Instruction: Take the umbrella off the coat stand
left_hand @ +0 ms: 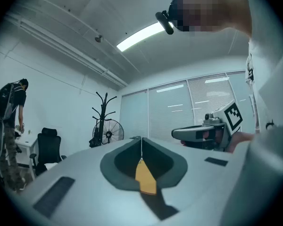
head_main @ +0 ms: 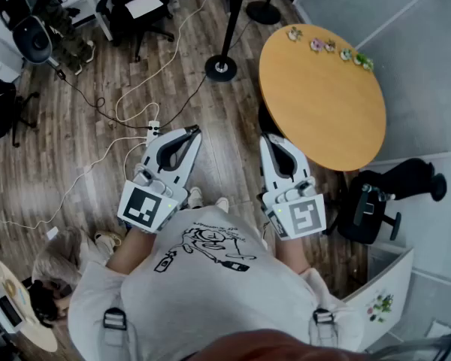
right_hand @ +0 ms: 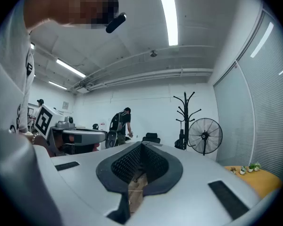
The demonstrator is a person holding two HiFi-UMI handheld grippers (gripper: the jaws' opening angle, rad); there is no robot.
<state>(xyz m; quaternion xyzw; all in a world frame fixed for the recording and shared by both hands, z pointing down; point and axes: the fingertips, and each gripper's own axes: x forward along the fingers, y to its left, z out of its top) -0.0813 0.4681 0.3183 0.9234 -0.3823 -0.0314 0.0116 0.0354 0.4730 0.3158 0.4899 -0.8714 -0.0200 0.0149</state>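
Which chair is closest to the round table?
The black chair, right beside the table's near right edge. The other chairs stand far off on the room's left side.

In my head view the coat stand [head_main: 232, 21] runs off the top edge, so its hooks are cut off. In my right gripper view a dark bundle [right_hand: 181, 139] sits low against the coat stand, too small to identify.
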